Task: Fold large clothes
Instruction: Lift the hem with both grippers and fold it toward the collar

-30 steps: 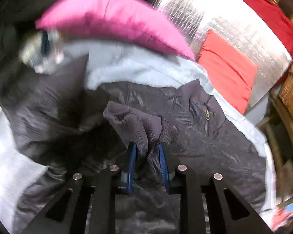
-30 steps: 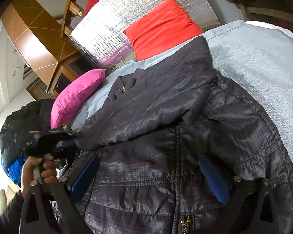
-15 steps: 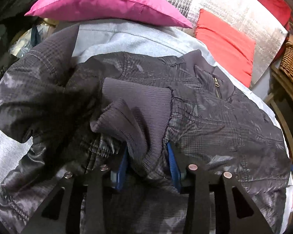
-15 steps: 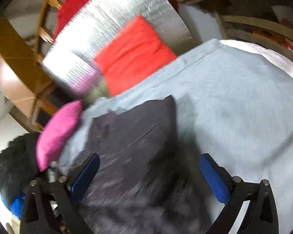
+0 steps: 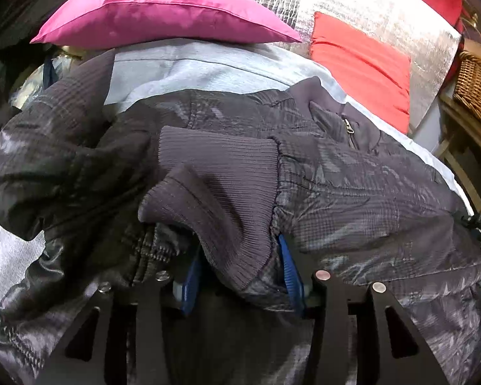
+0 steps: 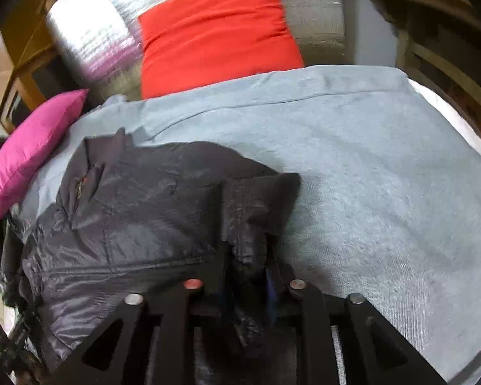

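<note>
Left wrist view: left gripper (image 5: 240,276), jaws clamped on the ribbed cuff (image 5: 221,192) of a dark quilted jacket (image 5: 362,192), which lies spread on a grey blanket (image 5: 208,67), with a pink pillow (image 5: 163,9) and a red cushion (image 5: 362,61) beyond against a silver foil panel (image 5: 352,3); wicker basket (image 5: 474,80) at far right. Right wrist view: right gripper (image 6: 247,285), jaws closed on a bunched fold at the jacket's (image 6: 138,205) edge, garment lying left of centre on the blanket (image 6: 384,166), its zip collar near the pink pillow (image 6: 32,147), red cushion (image 6: 215,29) behind.
</note>
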The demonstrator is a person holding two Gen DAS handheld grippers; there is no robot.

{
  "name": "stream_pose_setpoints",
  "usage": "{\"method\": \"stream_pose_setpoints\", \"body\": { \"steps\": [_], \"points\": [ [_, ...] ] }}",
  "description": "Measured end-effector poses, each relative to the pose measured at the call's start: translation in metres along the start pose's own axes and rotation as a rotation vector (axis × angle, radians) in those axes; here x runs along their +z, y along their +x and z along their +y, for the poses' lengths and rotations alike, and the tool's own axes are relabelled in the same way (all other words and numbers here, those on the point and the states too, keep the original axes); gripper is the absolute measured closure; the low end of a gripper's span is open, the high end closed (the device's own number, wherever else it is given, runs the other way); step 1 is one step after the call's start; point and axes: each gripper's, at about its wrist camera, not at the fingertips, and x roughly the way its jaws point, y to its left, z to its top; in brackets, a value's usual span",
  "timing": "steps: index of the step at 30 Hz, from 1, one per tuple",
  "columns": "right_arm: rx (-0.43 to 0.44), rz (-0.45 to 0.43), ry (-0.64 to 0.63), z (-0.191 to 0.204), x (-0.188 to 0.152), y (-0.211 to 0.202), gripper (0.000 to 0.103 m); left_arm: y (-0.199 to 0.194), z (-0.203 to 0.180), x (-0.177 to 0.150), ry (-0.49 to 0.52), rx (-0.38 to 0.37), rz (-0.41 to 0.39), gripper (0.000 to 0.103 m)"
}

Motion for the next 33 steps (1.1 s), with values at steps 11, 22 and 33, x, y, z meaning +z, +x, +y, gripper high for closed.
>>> {"method": "stream_pose_setpoints", "body": {
  "steps": [11,22,33],
  "points": [
    [0.385,-0.049,0.135,0.012,-0.06,-0.089,0.03,0.0,-0.003,0.0,0.016,0.015,-0.003,0.054],
    [0.358,-0.019,0.164,-0.001,-0.078,-0.071,0.025,0.001,-0.004,-0.001,0.025,0.006,-0.007,0.048],
    [0.254,0.049,0.234,-0.017,-0.042,-0.017,0.02,0.0,-0.004,-0.002,0.028,-0.012,-0.008,0.043]
  ]
}}
